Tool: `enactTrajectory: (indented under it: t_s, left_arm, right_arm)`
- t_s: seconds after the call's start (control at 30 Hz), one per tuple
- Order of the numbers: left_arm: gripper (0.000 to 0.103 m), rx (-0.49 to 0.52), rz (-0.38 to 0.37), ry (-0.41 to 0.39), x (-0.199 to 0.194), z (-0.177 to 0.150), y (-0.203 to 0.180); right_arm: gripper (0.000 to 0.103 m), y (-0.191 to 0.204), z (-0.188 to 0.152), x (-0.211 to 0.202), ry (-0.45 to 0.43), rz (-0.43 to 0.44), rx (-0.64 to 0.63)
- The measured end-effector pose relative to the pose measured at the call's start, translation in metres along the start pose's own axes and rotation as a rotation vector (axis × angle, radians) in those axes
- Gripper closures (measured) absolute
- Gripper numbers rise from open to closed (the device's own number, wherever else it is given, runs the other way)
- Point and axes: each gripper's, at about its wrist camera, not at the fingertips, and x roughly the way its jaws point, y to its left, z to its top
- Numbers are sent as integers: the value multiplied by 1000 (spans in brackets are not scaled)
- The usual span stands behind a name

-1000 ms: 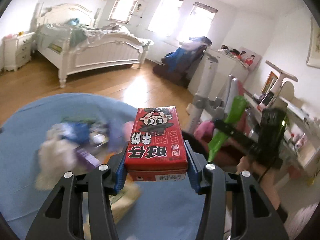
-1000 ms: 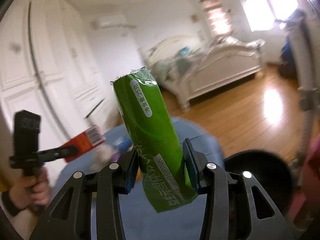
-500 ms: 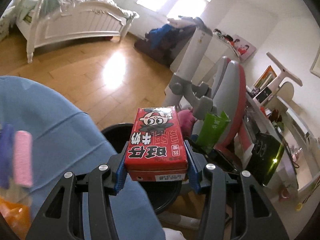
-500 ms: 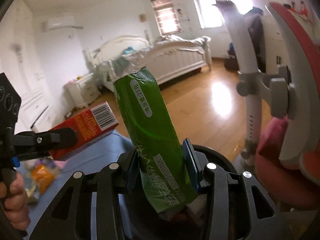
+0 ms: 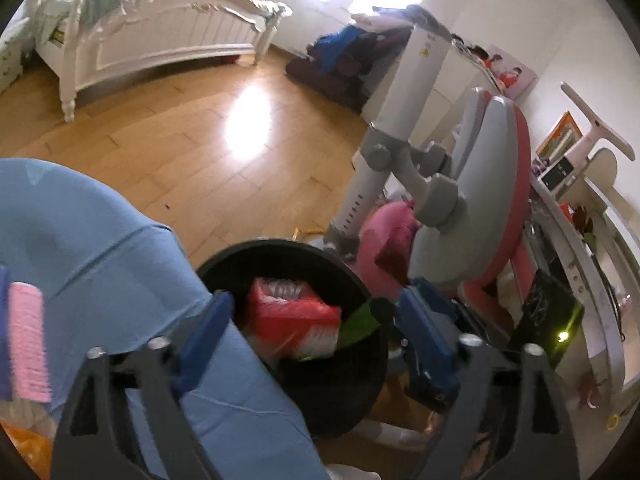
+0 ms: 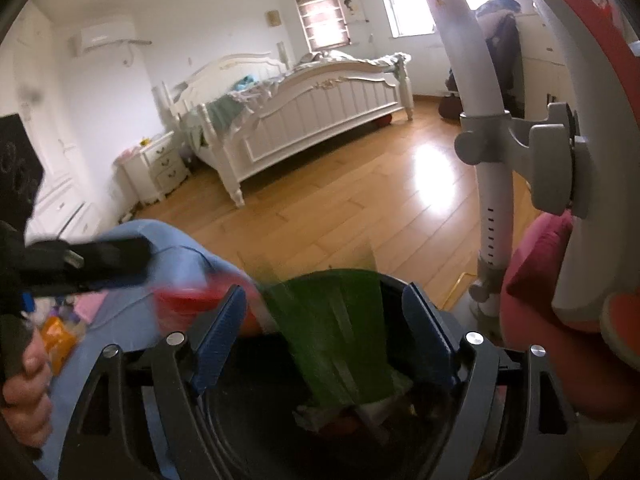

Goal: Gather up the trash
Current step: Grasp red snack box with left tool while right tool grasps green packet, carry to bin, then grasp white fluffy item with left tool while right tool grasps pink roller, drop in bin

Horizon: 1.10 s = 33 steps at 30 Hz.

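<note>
Bedroom, round black plastic bin lower centre: left tongs and right tongs opening, emptying, red cardboard carton and green foil sachet dropping in. Next: fetching litter off blue-clothed counter.

No text can be read at this moment. The red carton and the green packet are motion-blurred, so their print is lost. A small label on the white post is too small to read.

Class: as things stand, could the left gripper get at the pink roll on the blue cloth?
Probably yes. The pink roll lies uncovered on the blue cloth, just beside the left gripper, whose jaws are opening with nothing clamped. The gripper now points over the black bin, so it must swing across.
</note>
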Motion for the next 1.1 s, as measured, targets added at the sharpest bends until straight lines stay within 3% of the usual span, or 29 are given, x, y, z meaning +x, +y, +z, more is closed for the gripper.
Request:
enactTrajectory:
  t_s: [0.17, 0.33, 0.47, 0.6, 0.7, 0.83, 0.97, 1.03, 1.07, 1.1]
  left_arm:
    - [13, 8, -5, -44, -45, -10, 5]
    - [12, -21, 44, -116, -105, -26, 30]
    - [12, -68, 154, -184, -163, -40, 75]
    - [10, -95, 331, -221, -206, -52, 128]
    - [7, -113, 435, -202, -220, -64, 163]
    - [7, -153, 461, -153, -218, -78, 202]
    - [8, -158, 459, -129, -204, -81, 223]
    - [30, -147, 467, -110, -196, -79, 229]
    - [33, -147, 461, -96, -194, -81, 231]
    - [38, -154, 445, -89, -191, -82, 234]
  right_arm:
    - [23, 8, 0, -8, 26, 35, 27]
    - [23, 51, 6, -14, 53, 123, -25]
    - [23, 108, 15, -16, 91, 237, -81]
    - [23, 162, 23, -3, 148, 331, -133]
    - [24, 203, 25, 11, 205, 371, -183]
    - [33, 253, 20, 41, 281, 338, -271]
    - [43, 276, 15, 69, 348, 295, -299]
    - [51, 283, 10, 78, 363, 273, -324]
    - [54, 287, 7, 81, 370, 251, -340]
    - [63, 291, 5, 83, 372, 240, -353]
